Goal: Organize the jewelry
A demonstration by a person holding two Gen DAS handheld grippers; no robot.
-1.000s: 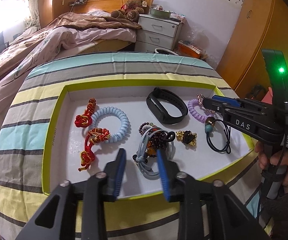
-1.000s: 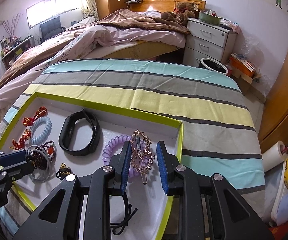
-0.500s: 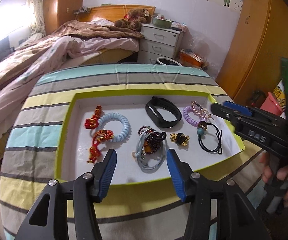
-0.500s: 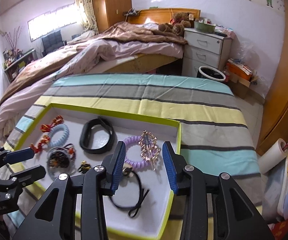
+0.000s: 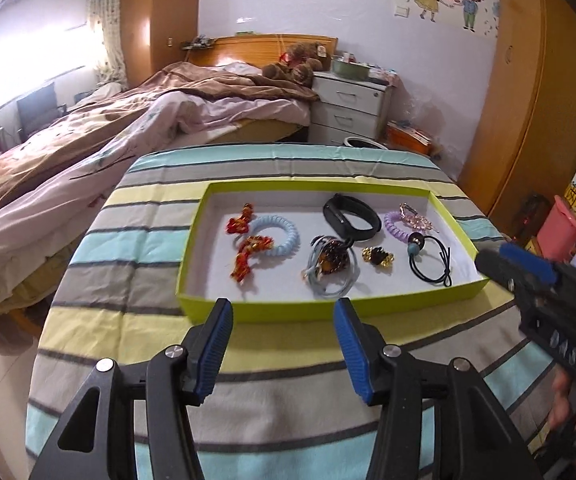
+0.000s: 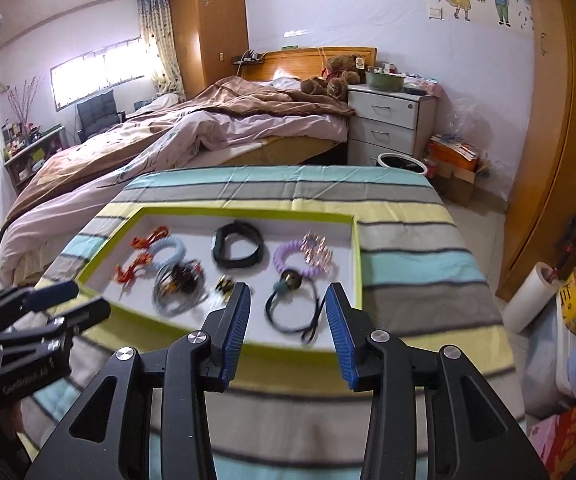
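Observation:
A lime-green shallow tray with a white floor sits on the striped cloth. In it lie red knotted cords, a pale blue spiral tie, a black wristband, a purple spiral tie with a gold clip, a black elastic with a bead, a small gold ornament and dark beads on a grey tie. My left gripper hangs open and empty before the tray's near rim. My right gripper is open and empty over the near right corner, above the black elastic.
The striped cloth covers a round-edged table. Behind it are an unmade bed and a white drawer unit. A wooden wardrobe stands right, with a pink bin and boxes on the floor.
Both grippers have pulled back and up from the tray and opened wider. The left has left the grey tie and beads, the right the gold clip; both items stay in the tray.

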